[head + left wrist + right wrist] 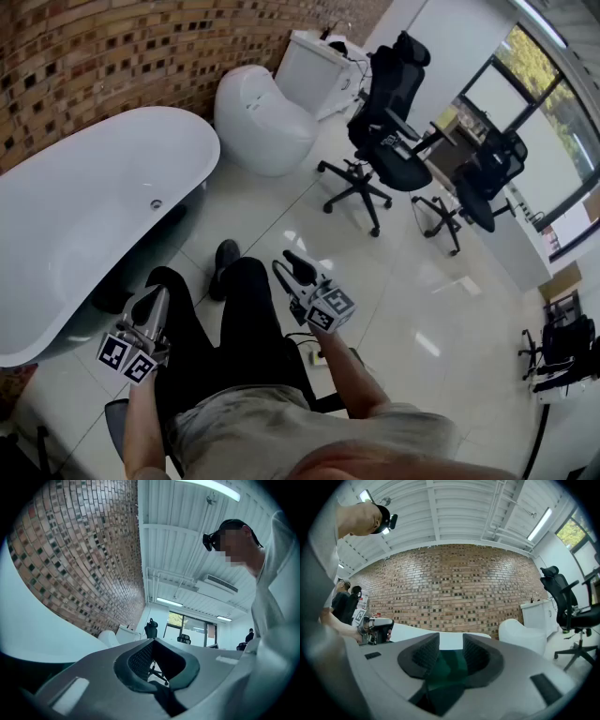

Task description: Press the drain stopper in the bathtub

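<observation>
The white bathtub stands along the brick wall at the left of the head view, and its small round drain stopper sits in the tub floor. My left gripper hangs beside the tub's near end, above my knee, with nothing between its parted jaws. My right gripper is over my other leg, well away from the tub and open and empty. In the right gripper view the tub's rim shows through the gap of the right gripper. The stopper is hidden in both gripper views.
A white toilet and cabinet stand beyond the tub's far end. Black office chairs occupy the tiled floor to the right, near desks and windows. My legs and shoes lie below the grippers. Other people stand far left.
</observation>
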